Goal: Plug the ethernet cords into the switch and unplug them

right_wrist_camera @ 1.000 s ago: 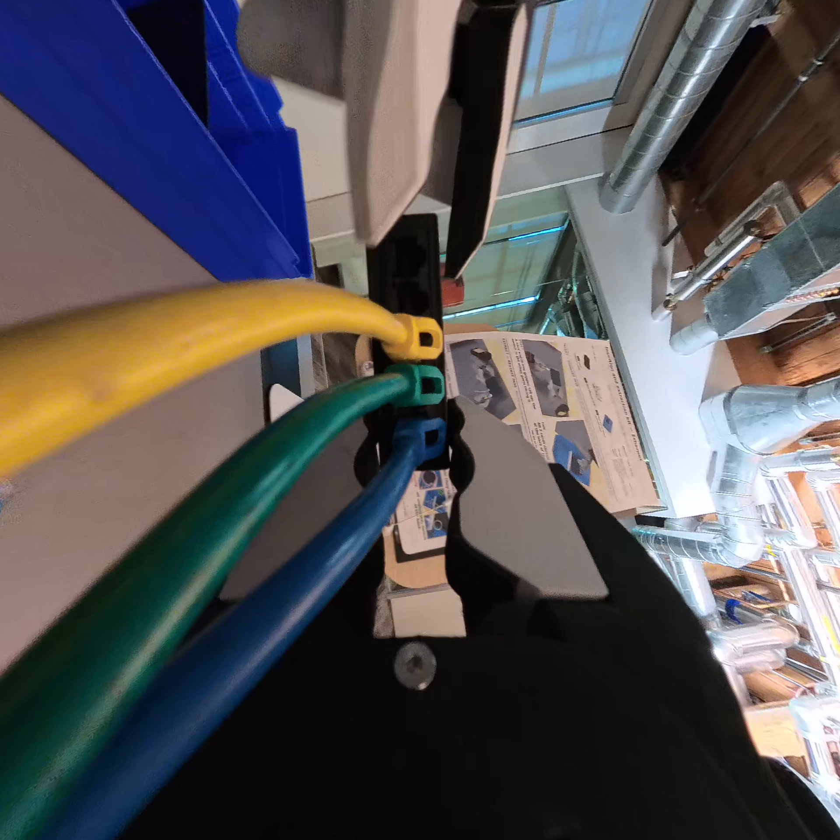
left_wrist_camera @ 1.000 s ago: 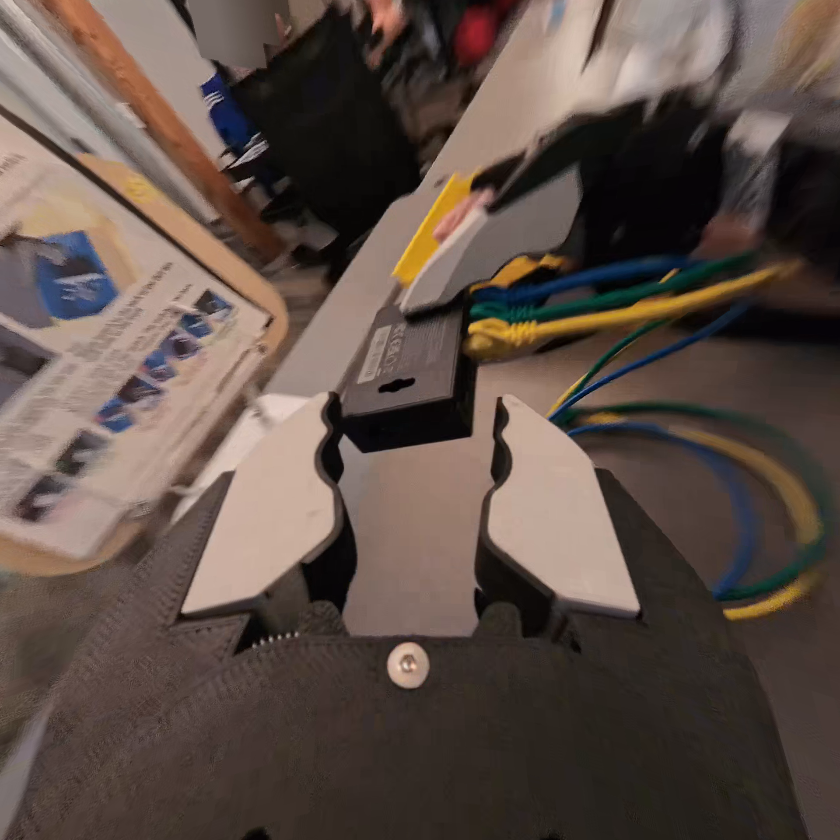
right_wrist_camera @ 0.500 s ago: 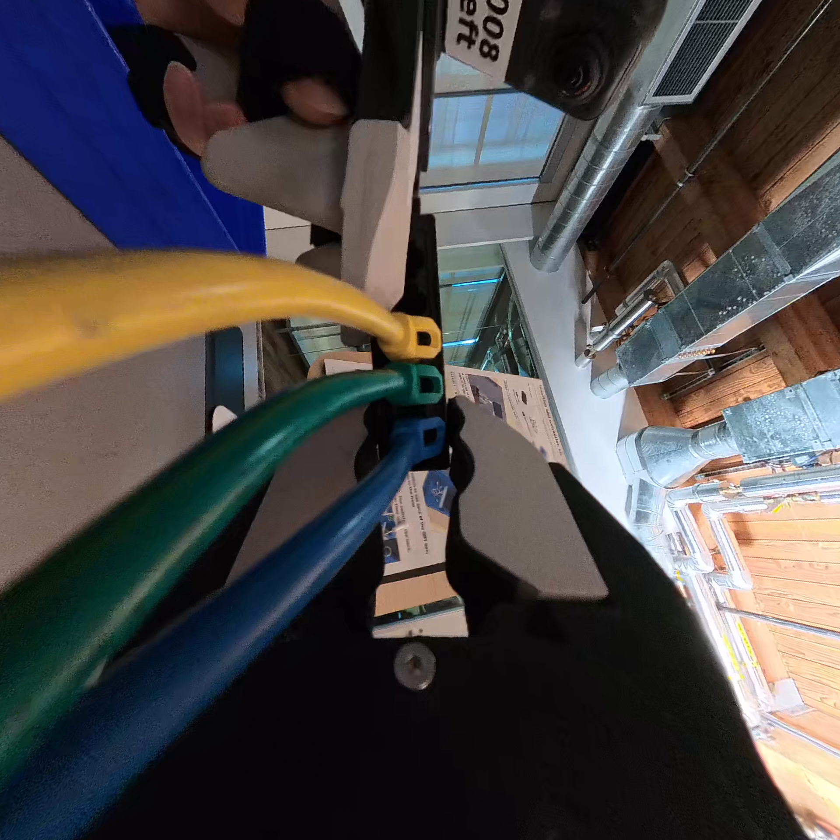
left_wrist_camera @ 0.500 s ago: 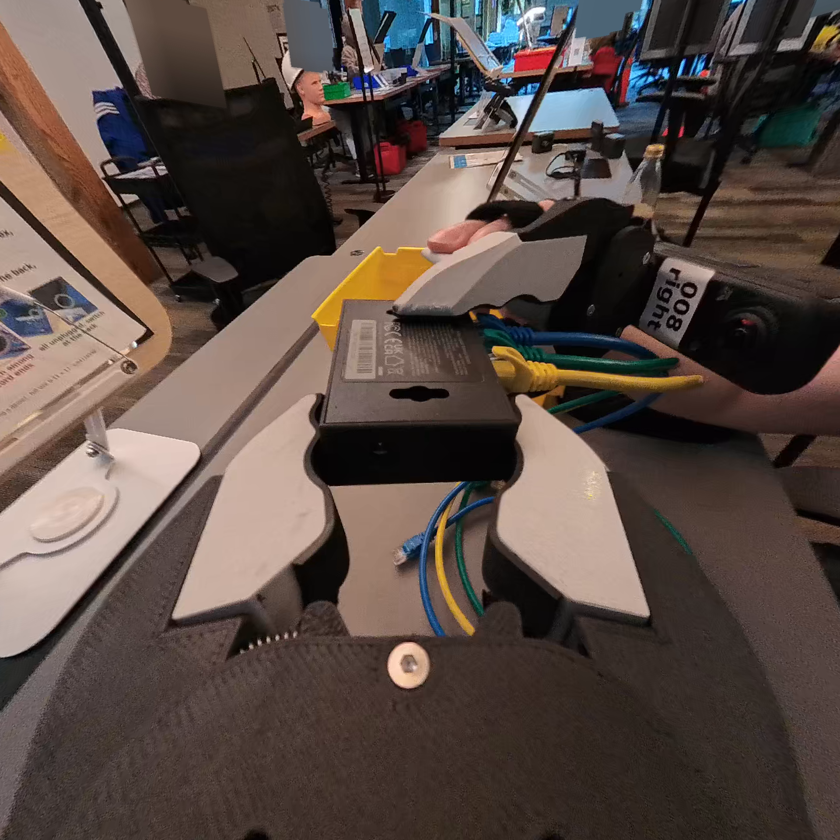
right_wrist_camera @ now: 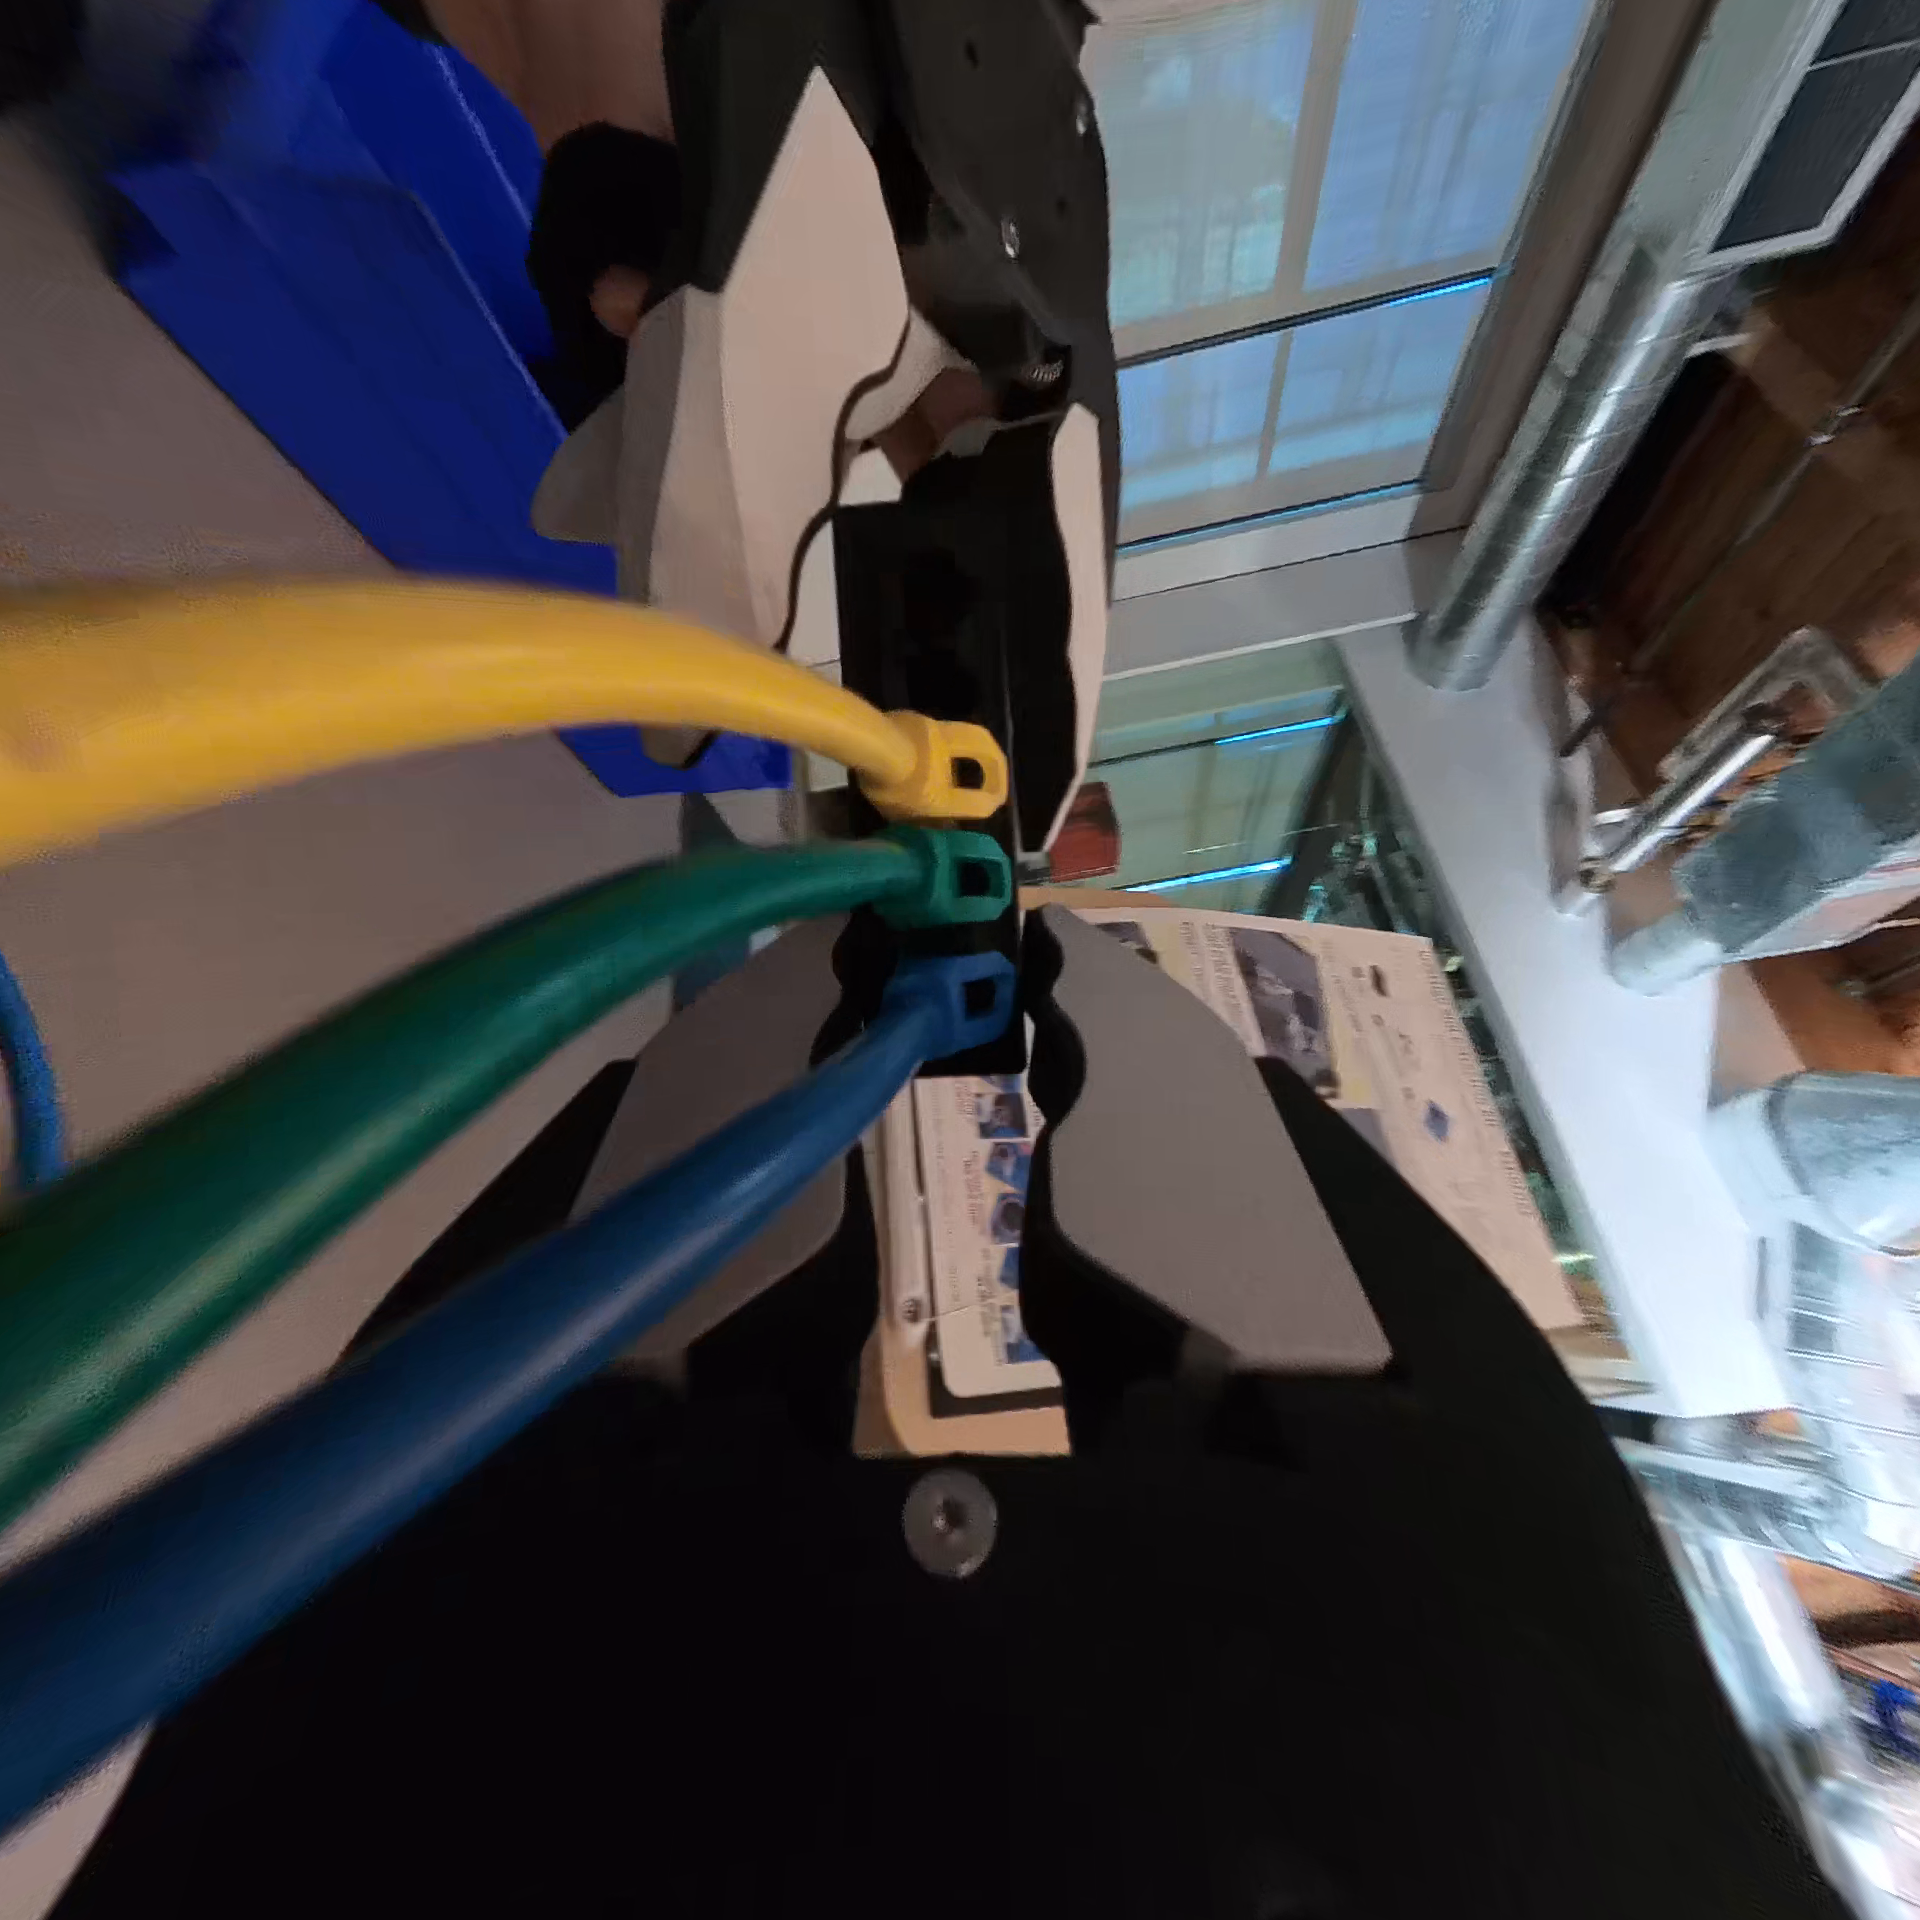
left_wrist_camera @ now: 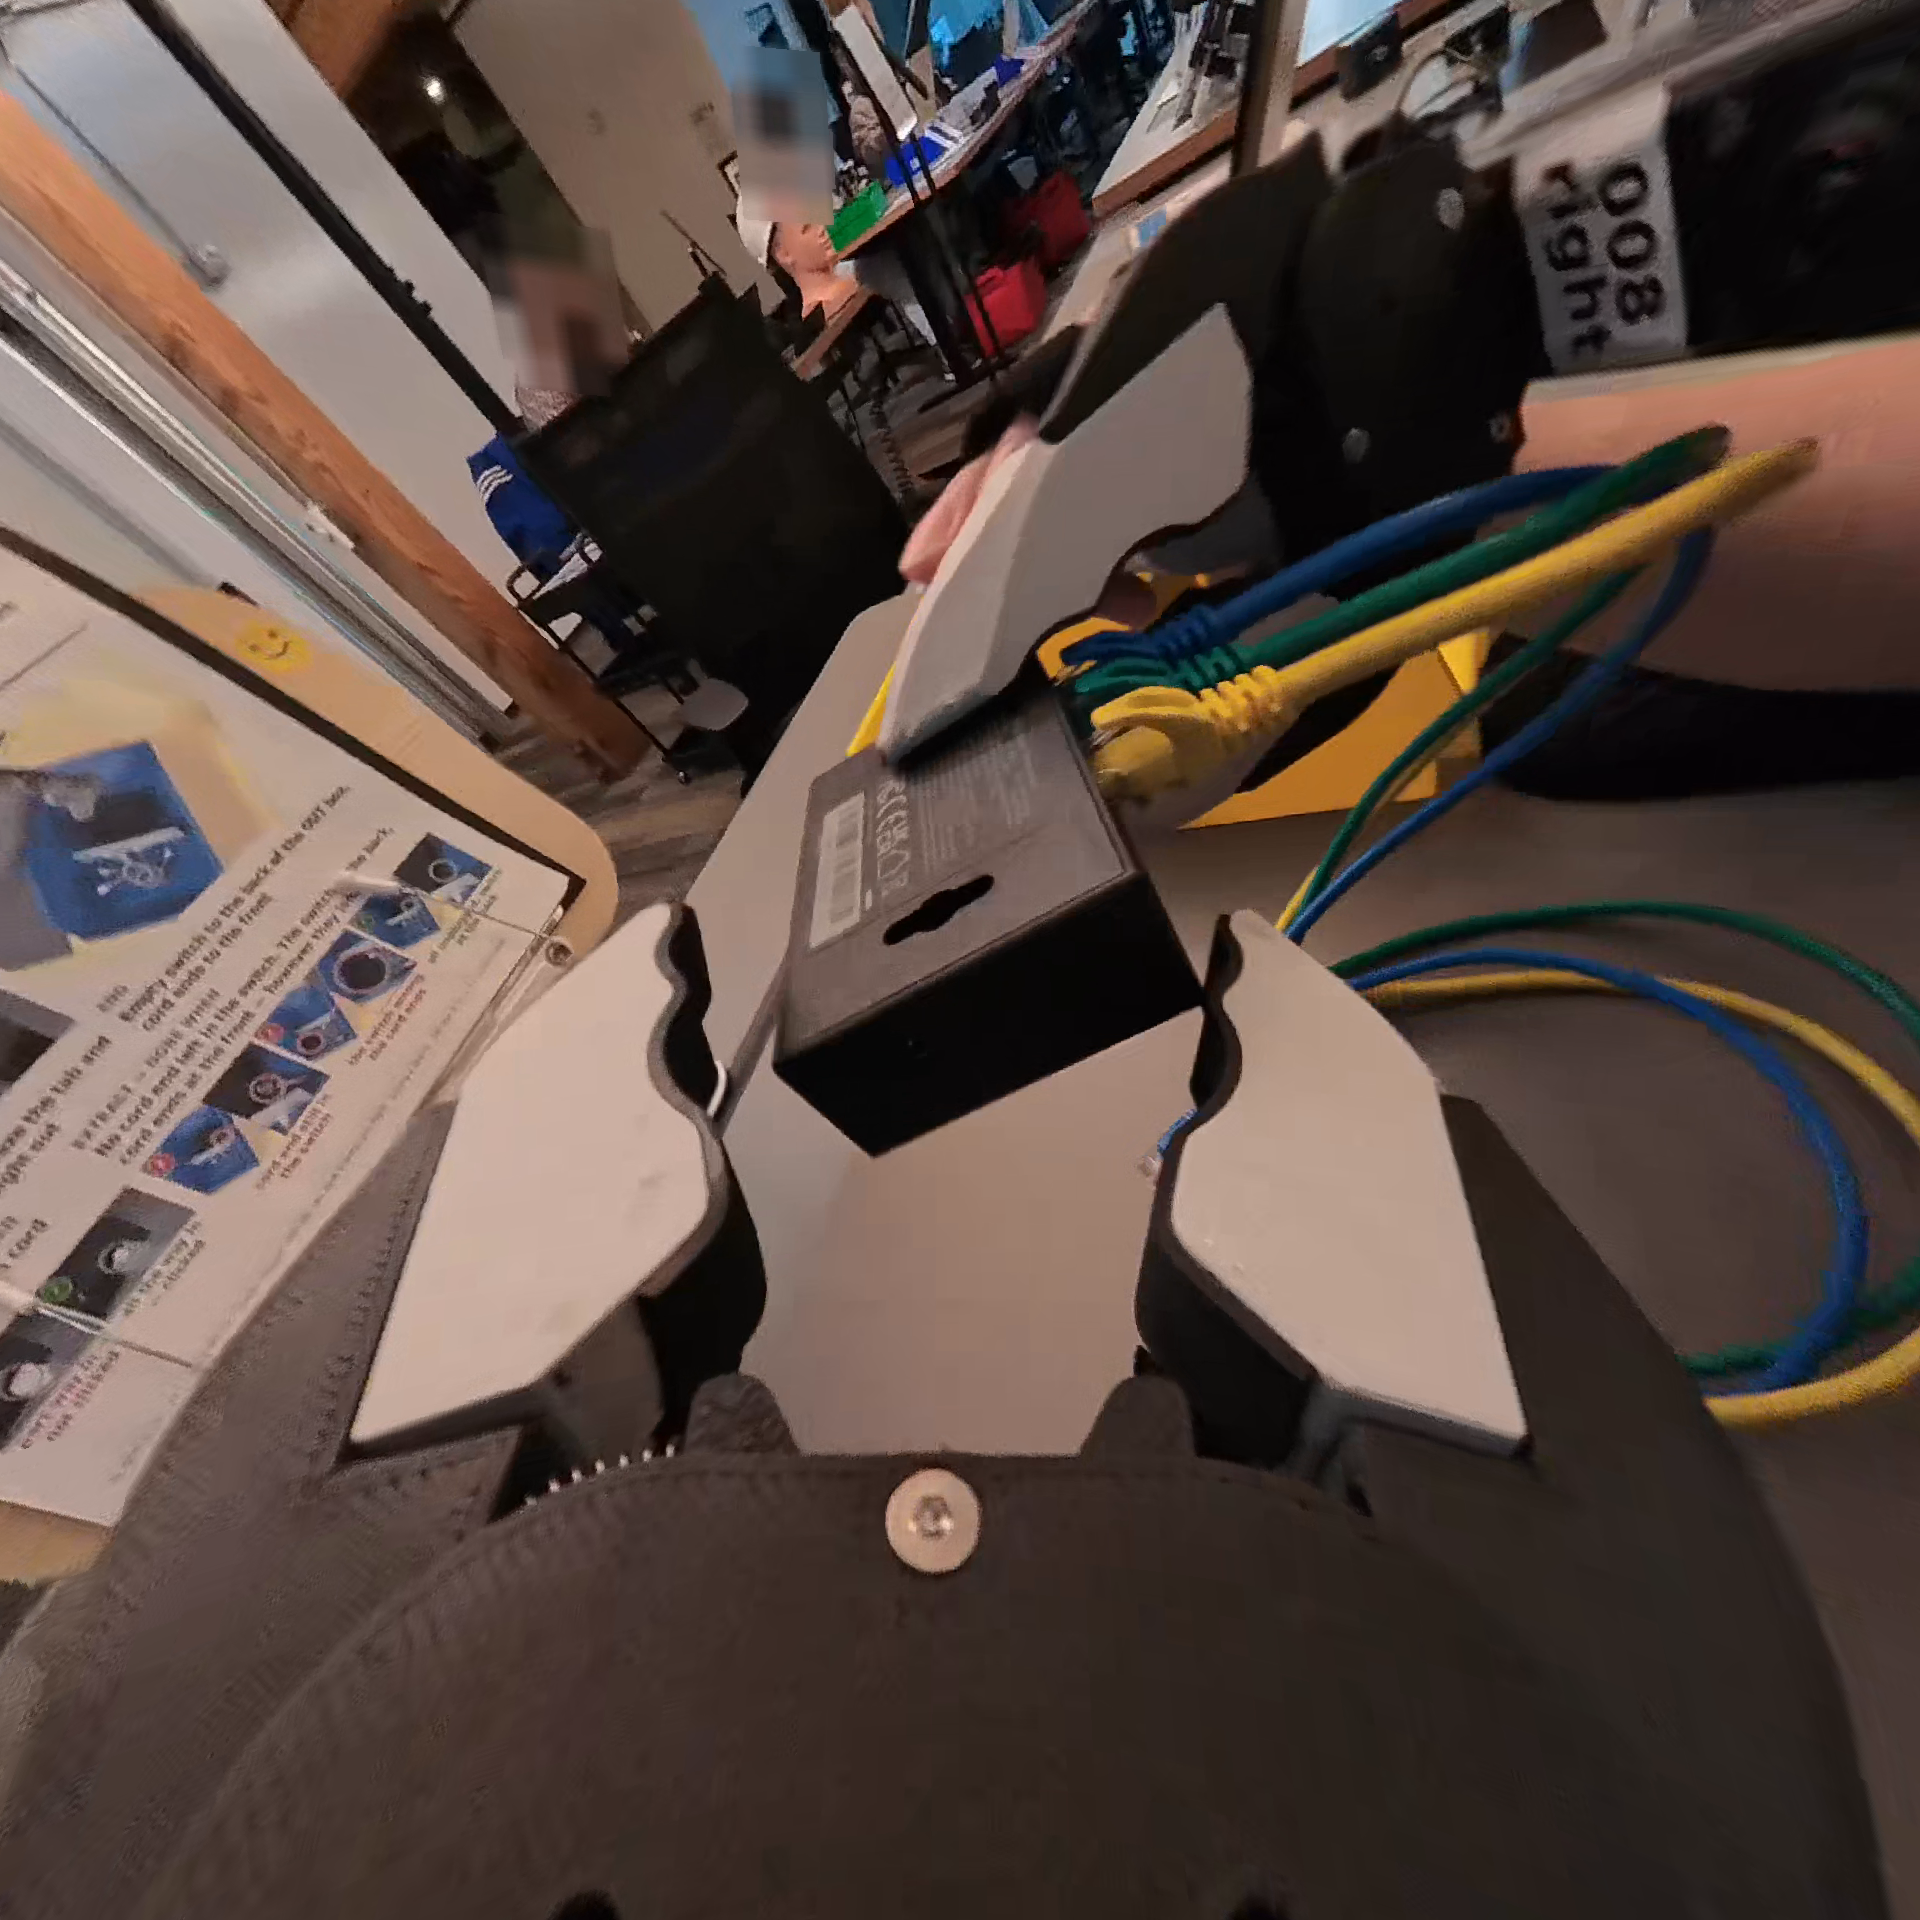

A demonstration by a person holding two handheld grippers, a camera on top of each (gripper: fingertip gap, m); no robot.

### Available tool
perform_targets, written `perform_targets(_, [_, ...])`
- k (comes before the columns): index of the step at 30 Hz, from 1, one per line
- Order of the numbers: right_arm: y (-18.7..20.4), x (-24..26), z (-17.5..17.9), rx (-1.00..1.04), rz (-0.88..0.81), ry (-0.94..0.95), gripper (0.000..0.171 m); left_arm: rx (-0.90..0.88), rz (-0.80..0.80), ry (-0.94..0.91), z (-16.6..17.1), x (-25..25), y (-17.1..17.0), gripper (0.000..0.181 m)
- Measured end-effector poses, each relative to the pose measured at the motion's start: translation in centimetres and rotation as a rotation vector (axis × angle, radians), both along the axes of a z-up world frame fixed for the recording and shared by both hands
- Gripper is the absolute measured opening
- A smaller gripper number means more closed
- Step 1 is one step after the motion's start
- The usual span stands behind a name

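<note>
The black switch (left_wrist_camera: pixel 966 904) is held in the air over the grey table, its underside up. Yellow (left_wrist_camera: pixel 1174 727), green (left_wrist_camera: pixel 1164 665) and blue (left_wrist_camera: pixel 1143 629) ethernet cords are plugged into its side. My left gripper (left_wrist_camera: pixel 951 935) is open and straddles the switch's near end, with a gap at the left finger (left_wrist_camera: pixel 582 1143). My right gripper (right_wrist_camera: pixel 940 956) is shut on the switch (right_wrist_camera: pixel 935 644) beside the yellow (right_wrist_camera: pixel 935 774), green (right_wrist_camera: pixel 951 878) and blue (right_wrist_camera: pixel 956 1003) plugs. Its grey upper finger (left_wrist_camera: pixel 1039 582) lies on the switch's far end.
A yellow bin (left_wrist_camera: pixel 1340 748) stands behind the switch and a blue bin (right_wrist_camera: pixel 343 312) on the left gripper's side. An instruction sheet on a stand (left_wrist_camera: pixel 208 987) stands at the left. Cord loops (left_wrist_camera: pixel 1766 1143) lie on the table (left_wrist_camera: pixel 935 1299) at the right. The tips of both grippers are at nearly the same place.
Half a second ago my left fingers pressed both sides of the switch; now they stand wider, with a gap. The switch has tilted and sits farther out. The right gripper keeps its hold.
</note>
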State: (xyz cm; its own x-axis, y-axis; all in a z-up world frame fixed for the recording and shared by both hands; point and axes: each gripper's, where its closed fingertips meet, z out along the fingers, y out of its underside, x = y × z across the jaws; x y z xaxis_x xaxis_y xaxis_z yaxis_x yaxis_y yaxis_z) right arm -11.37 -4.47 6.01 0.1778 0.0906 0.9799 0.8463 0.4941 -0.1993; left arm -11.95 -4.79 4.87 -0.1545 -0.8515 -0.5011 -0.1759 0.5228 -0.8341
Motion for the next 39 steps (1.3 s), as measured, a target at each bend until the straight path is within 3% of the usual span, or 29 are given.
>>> perform_targets(8, [-1.1, -0.8, -0.1, -0.205, 0.11, 0.121, 0.027, 0.245, 0.031, -0.054, -0.2, -0.2, 0.1, 0.062])
perform_targets(16, [-0.6, -1.2, -2.4, -0.33, 0.097, 0.075, 0.028, 0.51, 0.04, -0.056, -1.1, 0.1, -0.9, 0.035])
perform_targets(23, [0.3, -0.7, -2.8, -0.329, 0.062, 0.091, 0.035, 0.675, 0.072, -0.035, -1.5, 0.0, -0.3, 0.031])
perform_targets(27, [1.0, 2.7, -1.2, -0.252, -0.063, 0.108, 0.039, 0.756, 0.141, -0.049, -0.6, -0.4, 0.9, 0.03])
perform_targets(31, [-0.6, 7.7, 3.7, -0.118, -0.154, 0.244, 0.031, 0.831, 0.235, -0.055, 0.4, -1.2, 2.9, 0.03])
perform_targets(34, [-4.7, 4.2, 7.5, -0.111, 0.066, 0.365, 0.029, 0.858, 0.291, -0.051, 1.2, -1.8, 4.0, 0.031])
perform_targets(36, [-6.2, -0.3, 7.4, -0.165, 0.171, 0.323, 0.031, 0.88, 0.328, -0.042, 1.6, -2.2, 4.6, 0.031])
perform_targets(39, [-4.7, -4.0, 4.4, -0.168, 0.065, 0.106, 0.032, 0.882, 0.36, -0.036, 2.0, -2.5, 5.2, 0.031])
